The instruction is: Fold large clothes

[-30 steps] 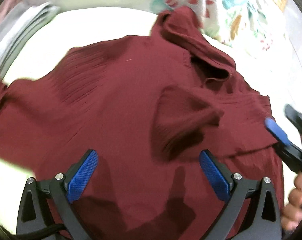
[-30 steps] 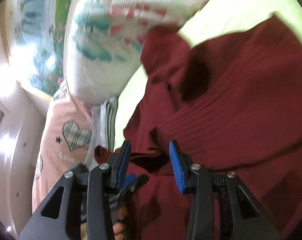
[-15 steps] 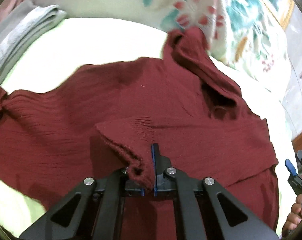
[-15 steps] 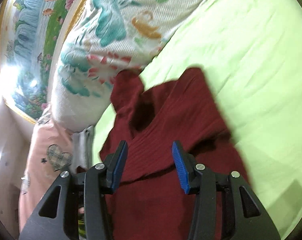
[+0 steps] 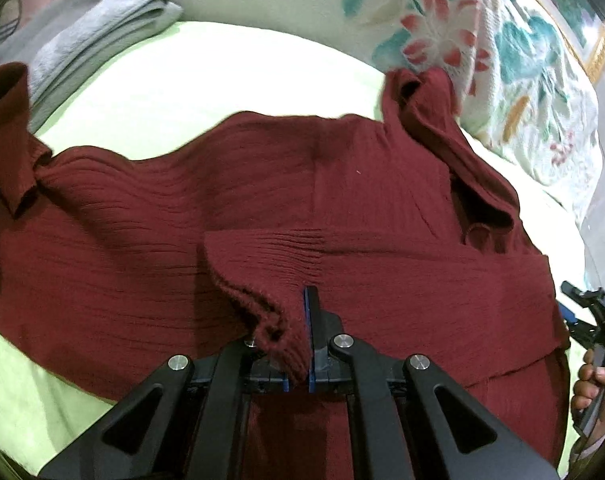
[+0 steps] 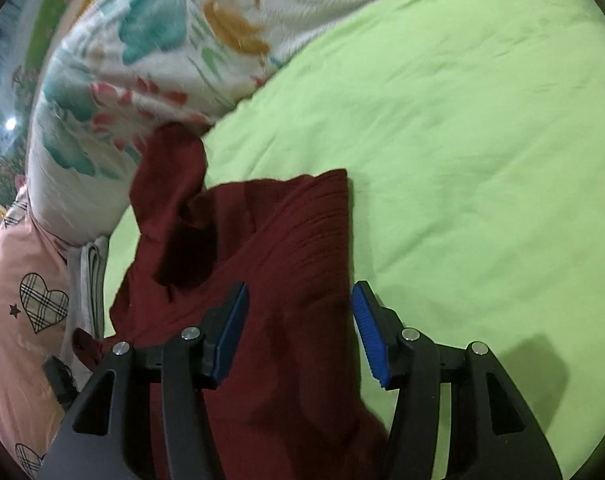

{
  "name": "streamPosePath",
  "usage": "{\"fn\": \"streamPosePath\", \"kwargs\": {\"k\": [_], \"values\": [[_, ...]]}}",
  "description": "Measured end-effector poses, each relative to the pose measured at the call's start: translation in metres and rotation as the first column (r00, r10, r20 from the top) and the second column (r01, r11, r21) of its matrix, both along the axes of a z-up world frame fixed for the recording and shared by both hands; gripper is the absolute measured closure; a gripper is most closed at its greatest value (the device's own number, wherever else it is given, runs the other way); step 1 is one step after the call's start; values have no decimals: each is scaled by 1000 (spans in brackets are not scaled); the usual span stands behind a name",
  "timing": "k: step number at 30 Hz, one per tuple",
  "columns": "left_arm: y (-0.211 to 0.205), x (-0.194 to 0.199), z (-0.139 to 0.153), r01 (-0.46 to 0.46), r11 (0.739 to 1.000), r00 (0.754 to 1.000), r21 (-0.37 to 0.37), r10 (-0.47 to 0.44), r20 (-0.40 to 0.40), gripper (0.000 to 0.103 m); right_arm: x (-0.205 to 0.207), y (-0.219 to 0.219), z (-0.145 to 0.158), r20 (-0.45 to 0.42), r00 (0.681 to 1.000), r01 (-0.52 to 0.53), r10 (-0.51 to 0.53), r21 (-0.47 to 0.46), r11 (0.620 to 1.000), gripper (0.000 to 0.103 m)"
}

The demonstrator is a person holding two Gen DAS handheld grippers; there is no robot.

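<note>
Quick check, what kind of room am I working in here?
Most likely a bedroom: the red sweater lies on a green bedsheet, with a flowered quilt and a heart-print pillow bunched along its edge.

You have a bed with a lime-green sheet [image 6: 462, 140] under everything; a dark red ribbed sweater [image 5: 150, 248] lies spread across it; a folded grey cloth [image 5: 98, 36] rests at its far edge; a floral quilt [image 6: 142, 40] and a pink heart-print pillow [image 6: 26, 300] sit alongside.
</note>
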State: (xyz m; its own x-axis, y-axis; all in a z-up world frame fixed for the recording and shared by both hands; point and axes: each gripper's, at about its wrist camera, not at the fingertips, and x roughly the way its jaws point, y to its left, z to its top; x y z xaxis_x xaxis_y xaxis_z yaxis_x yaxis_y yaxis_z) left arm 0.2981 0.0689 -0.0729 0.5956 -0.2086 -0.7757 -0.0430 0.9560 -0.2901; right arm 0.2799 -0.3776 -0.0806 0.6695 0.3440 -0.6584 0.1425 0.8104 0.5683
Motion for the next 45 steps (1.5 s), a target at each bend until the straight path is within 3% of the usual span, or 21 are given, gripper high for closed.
{"fn": "streamPosePath", "kwargs": {"k": [6,7,8,9,14,17,20,23,25,28,31,33,34,36,38,42,43,44,45], "values": [[7,1,-2,-35,999,999,-4,35,-3,99,21,-6,-14,-13,1000,-11,11,37,999,49],[5,1,-2,-33,999,999,4,33,-5,99,22,-4,-13,-5,1000,-22,22,30,999,53],[2,1,-1,-28,1000,1000,14,28,-4,99,22,-2,-12,1,999,-36,36,12,999,66],[0,1,0,-23,1000,1000,22,23,-3,99,22,0,-10,0,999,-47,47,-8,999,97],[-13,0,13,33,999,999,16,-33,26,99,10,-16,25,113,993,44,-31,-114,992,97],[-21,3,8,35,997,999,76,-37,18,99,18,-20,24,73,997,48,-38,-134,990,98],[-17,5,-2,36,998,999,43,-36,-15,99,19,-14,18,-6,998,59,-62,-240,969,96],[-17,3,-3,44,998,999,40,-44,-6,99,-7,1,37,92,995,58,-38,-230,971,94],[-20,3,-4,48,997,999,56,-48,-10,98,-19,22,44,131,990,-20,49,-218,976,90],[-18,0,-1,51,997,999,54,-51,-13,95,-19,44,27,46,989,-127,140,-219,967,84],[0,-12,2,29,998,999,47,-29,-14,92,-18,30,-2,-83,995,-64,45,-238,969,84],[16,-22,5,2,999,1000,49,-2,-12,89,-32,22,0,-47,999,-22,15,-162,987,83],[26,-28,8,-19,998,1000,57,20,-6,89,-39,24,4,-37,999,-20,14,-157,987,80],[47,-41,16,-66,995,998,81,65,13,88,-54,34,11,1,999,-42,43,-133,990,53],[70,-53,25,-118,988,992,95,114,44,74,-70,49,17,42,995,-81,86,-107,991,41],[109,-58,40,-226,961,973,159,215,84,59,-89,80,8,34,988,-150,153,-74,986,41],[119,-55,42,-257,950,966,178,246,78,47,-92,88,3,20,986,-167,168,-59,984,41],[127,-51,44,-285,940,959,188,275,73,42,-93,94,-2,3,983,-184,184,-43,982,41],[137,-47,47,-312,932,950,187,302,79,42,-100,98,-8,-9,981,-194,194,-32,980,41]]}}
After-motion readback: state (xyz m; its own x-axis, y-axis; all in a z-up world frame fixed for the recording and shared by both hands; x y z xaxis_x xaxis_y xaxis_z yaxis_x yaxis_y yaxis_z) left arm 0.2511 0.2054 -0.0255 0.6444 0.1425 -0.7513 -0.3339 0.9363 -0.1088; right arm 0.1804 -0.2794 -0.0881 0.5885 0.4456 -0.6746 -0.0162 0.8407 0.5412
